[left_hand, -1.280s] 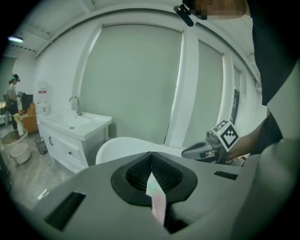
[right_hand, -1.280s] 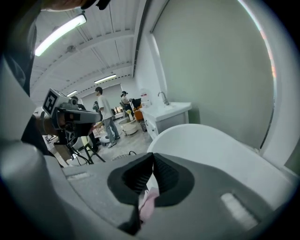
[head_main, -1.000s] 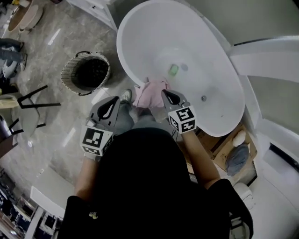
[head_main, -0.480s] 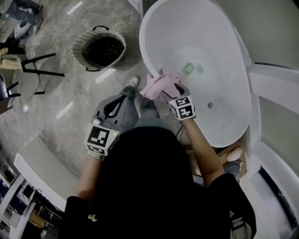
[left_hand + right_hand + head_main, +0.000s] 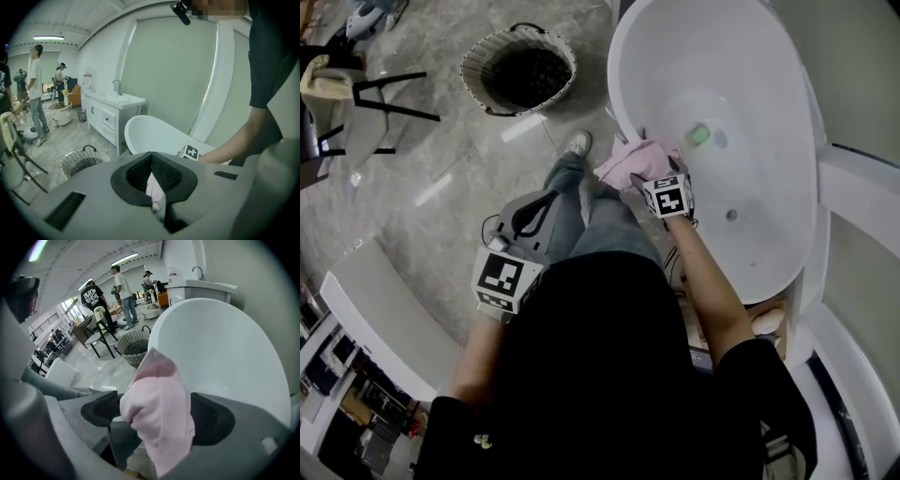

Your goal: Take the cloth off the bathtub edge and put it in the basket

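Right gripper view: right gripper (image 5: 157, 417) jaws spread, just opened further; cloth (image 5: 161, 380) bunched between them, not yet pinched, draped on tub (image 5: 623, 94) rim at frame centre. Left gripper (image 5: 151, 155) pressed together.

Risk: cloth could be nudged into tub, or only a fold caught, if jaws are closed shallow.

Basket (image 5: 518, 70) seen upper left in head view, open floor between; chair (image 5: 356, 103) at left edge to be cleared.

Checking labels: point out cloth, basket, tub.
cloth (image 5: 630, 161): head view, middle of the pink bundle.
basket (image 5: 472, 73): head view, left wicker wall.
tub (image 5: 759, 122): head view, bare inner wall.
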Tool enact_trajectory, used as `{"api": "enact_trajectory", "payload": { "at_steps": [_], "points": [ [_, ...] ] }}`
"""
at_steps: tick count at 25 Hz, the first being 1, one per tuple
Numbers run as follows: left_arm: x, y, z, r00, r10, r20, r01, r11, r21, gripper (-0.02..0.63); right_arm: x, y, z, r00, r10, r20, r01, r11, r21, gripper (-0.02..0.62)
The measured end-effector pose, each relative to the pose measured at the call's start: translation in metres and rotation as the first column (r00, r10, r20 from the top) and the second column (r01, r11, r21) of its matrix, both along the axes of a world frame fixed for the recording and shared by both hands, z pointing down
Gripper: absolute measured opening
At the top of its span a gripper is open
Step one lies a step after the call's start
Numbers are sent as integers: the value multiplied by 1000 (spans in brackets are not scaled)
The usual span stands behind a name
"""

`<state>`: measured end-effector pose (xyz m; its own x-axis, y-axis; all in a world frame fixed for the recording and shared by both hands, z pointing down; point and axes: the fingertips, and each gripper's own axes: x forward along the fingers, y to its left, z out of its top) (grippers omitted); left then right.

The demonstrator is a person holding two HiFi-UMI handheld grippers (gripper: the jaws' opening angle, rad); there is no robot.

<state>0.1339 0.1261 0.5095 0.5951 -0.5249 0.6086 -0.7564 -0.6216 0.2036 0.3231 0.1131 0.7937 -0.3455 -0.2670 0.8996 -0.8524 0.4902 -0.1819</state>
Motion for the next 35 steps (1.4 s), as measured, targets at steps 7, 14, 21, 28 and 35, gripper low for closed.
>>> {"api": "enact_trajectory", "payload": {
  "at_steps": [7,14,21,28,35],
  "points": [
    [-2,6,18,999,-29,15,29,999,-25,14,-4,0,42,999,-19,-50,17,999,-45,531],
    [4,11,29,999,-42,17,43,998,-50,14,-7,-5,71,998,10,-68,-16,997,-81,531],
    [4,12,31,997,-71,11,71,995,-63,14,0,-8,72,986,-48,-163,18,984,-178,387],
    [10,8,30,998,-63,21,64,997,-50,14,0,-5,70,979,-95,-180,58,978,-202,328],
    [7,7,20,998,-64,7,65,997,-34,14,-10,-8,28,962,-173,-213,147,980,-133,180]
  ]
}}
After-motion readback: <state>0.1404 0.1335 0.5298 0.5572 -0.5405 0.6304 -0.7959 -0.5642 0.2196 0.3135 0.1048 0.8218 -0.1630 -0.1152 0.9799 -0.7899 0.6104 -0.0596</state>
